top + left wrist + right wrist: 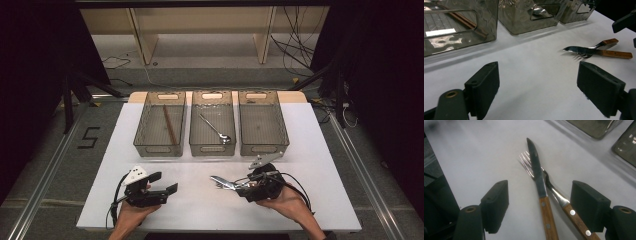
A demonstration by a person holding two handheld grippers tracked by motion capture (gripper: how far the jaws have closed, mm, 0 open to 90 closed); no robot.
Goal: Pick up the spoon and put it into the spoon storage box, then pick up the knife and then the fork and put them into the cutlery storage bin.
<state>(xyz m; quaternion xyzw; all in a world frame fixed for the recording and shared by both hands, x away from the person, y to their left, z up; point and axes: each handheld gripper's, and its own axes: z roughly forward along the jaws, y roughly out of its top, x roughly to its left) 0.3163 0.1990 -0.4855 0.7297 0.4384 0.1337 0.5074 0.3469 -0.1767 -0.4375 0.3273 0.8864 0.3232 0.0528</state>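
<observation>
White tabletop (200, 210): wood-handled knife (539, 187) and fork (554, 192) between gaping, empty right claw (539, 207).

Three bins (212, 150) stand behind the knife (537, 173) — it lies across the fork (527, 162), right of centre.

Knife (537, 173) glossy metal blade, wood handle; table (474, 157) matt.

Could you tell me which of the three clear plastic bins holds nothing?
The right-hand clear plastic bin; the left bin holds brown wooden chopsticks, the middle bin a metal spoon.
</observation>
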